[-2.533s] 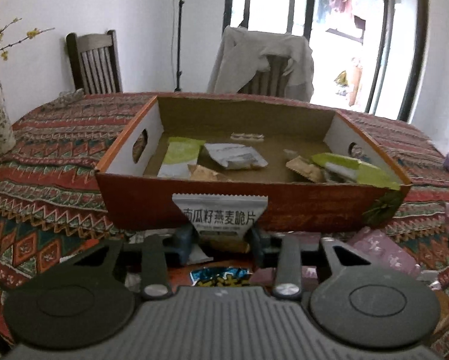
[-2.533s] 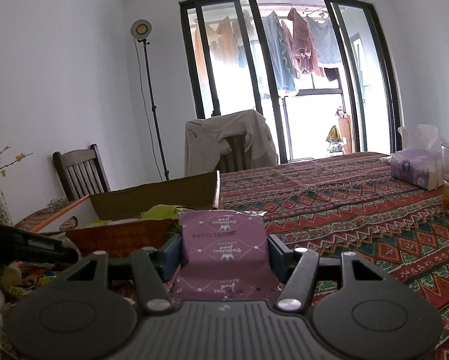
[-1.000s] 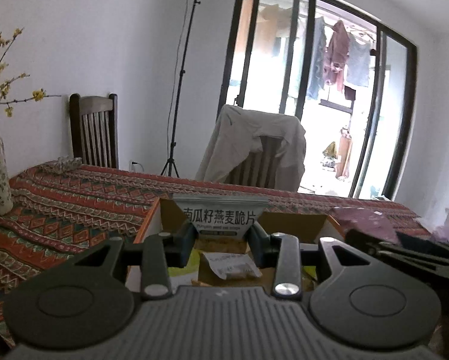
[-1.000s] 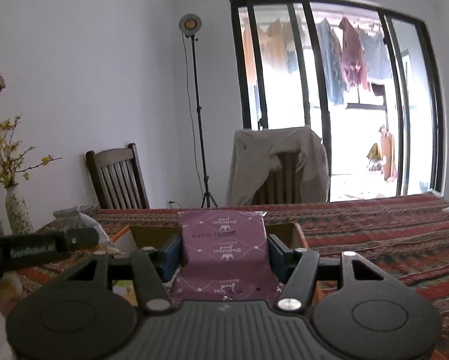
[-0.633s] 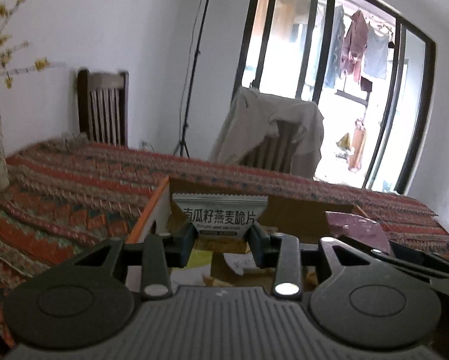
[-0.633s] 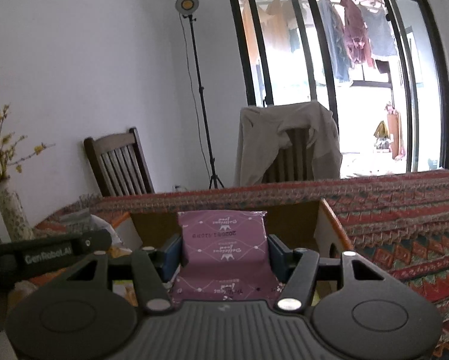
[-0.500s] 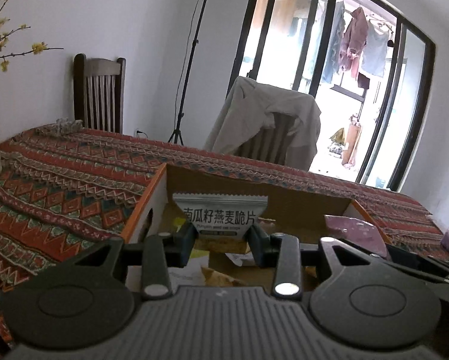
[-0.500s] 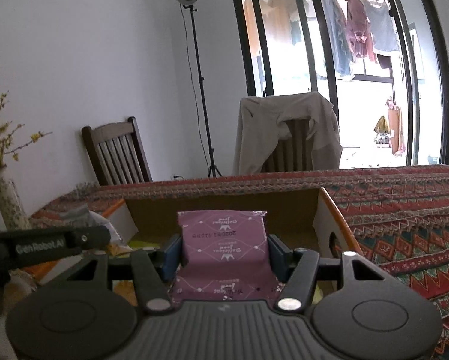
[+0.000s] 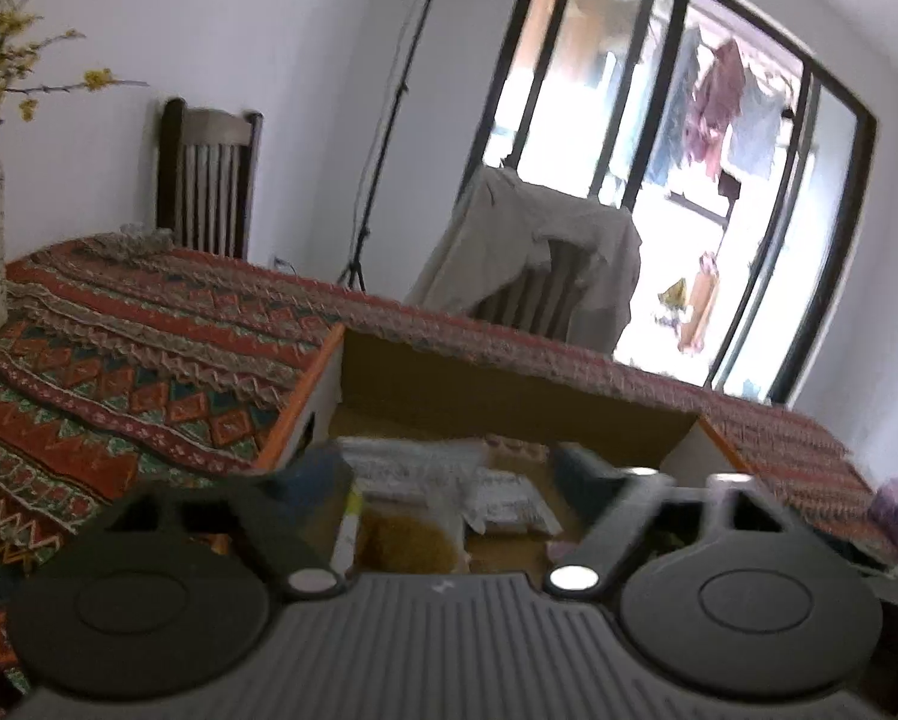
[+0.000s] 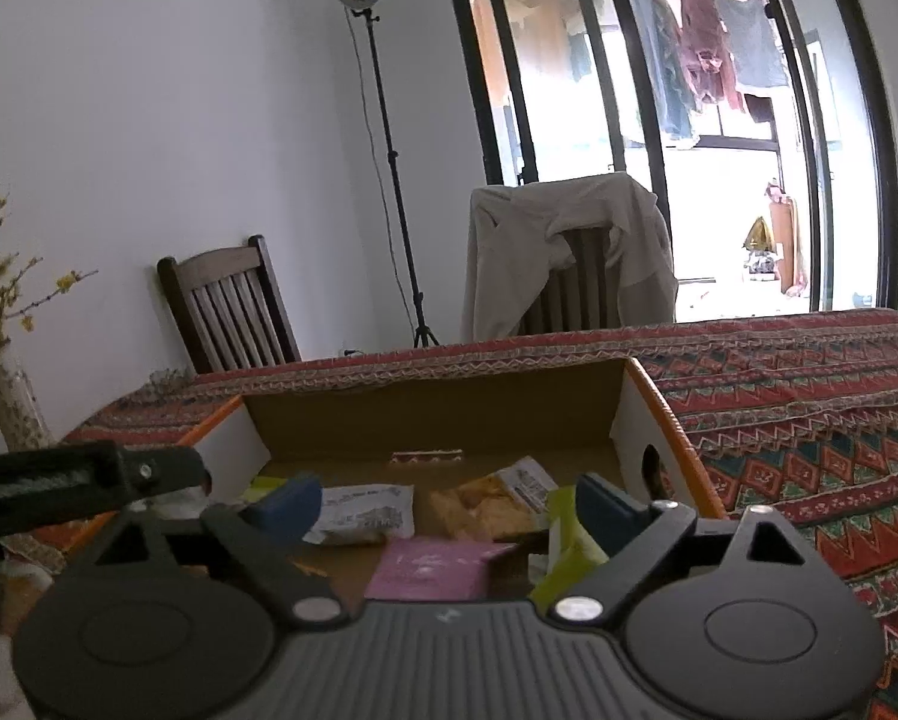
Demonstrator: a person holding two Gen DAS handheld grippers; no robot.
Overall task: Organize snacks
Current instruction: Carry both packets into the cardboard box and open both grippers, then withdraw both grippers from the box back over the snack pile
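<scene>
The right gripper [image 10: 443, 504] has its blue-tipped fingers [image 10: 287, 501] spread wide with nothing between them, poised above the open cardboard box [image 10: 658, 414]. Directly below the gap, on the box floor, lies the pink snack packet [image 10: 431, 570], flat and free of both fingers. Just to its right a lime-green packet [image 10: 568, 546] leans up toward the right finger; behind it sit a golden-brown snack bag [image 10: 478, 507] and a white printed packet [image 10: 365, 513] (its lettering is too small to read). A small patterned packet [image 10: 428, 456] rests against the far wall of the box. The left gripper [image 9: 449, 474] is likewise released, its fingers [image 9: 311, 474] wide apart above the same box [image 9: 305, 402]; this view is blurred by motion. Below its gap lies a white-topped snack packet [image 9: 413, 468] with a yellowish-brown lower half, seemingly loose over the box floor, though whether it lies settled cannot be told through the blur. Beside it to the right is another white packet [image 9: 502, 501]. In the right wrist view the left gripper's dark body reaches in from the left edge at the box's near left corner. The box stands on a table covered with a red patterned cloth [image 10: 808, 396]. A vase [image 10: 14, 402] with yellow-flowered twigs stands at the cloth's left end, and behind the table are a dark wooden chair [image 10: 227, 306], a second chair draped with a beige jacket [image 10: 562, 240], and a light stand [image 10: 389, 150] by the glazed doors.
</scene>
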